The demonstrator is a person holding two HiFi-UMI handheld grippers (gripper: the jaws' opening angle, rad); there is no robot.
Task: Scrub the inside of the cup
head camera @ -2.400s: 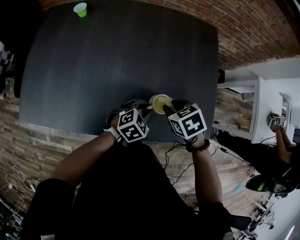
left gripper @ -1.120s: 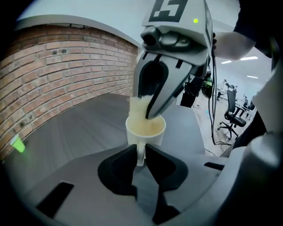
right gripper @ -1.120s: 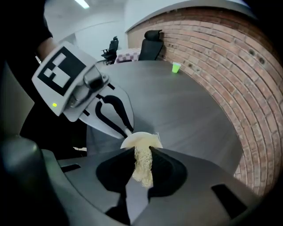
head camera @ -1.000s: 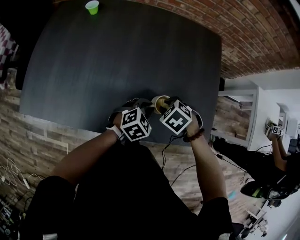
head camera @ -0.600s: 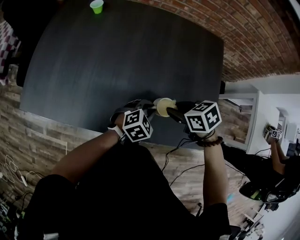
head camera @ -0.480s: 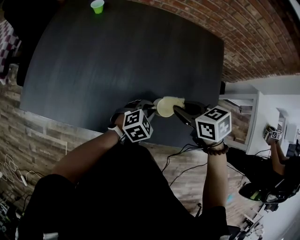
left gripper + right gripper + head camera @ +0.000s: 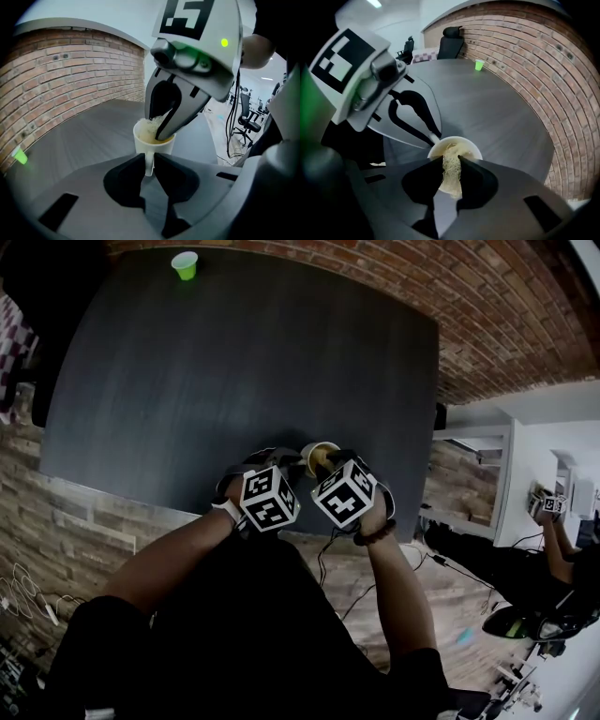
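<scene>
**Head view:** the camera sits above the person and faces steeply down on the dark table [image 7: 234, 362]. It is far enough off to take in most of the tabletop, both forearms and the brick wall [image 7: 487, 324] beyond. **Left gripper view:** the camera sits low behind the left gripper [image 7: 149, 161] and faces along its jaws across the table. The cup [image 7: 152, 140] is close in front and the wall is at left. **Right gripper view:** the camera sits behind the right gripper [image 7: 451, 164] and faces roughly the opposite way. It looks obliquely down past the fibrous scrubber [image 7: 451, 176] between its jaws. All three views share the cup, the wall and the small green cup [image 7: 185, 264] at the table's far end. Each gripper view shows the other gripper at close range.
</scene>
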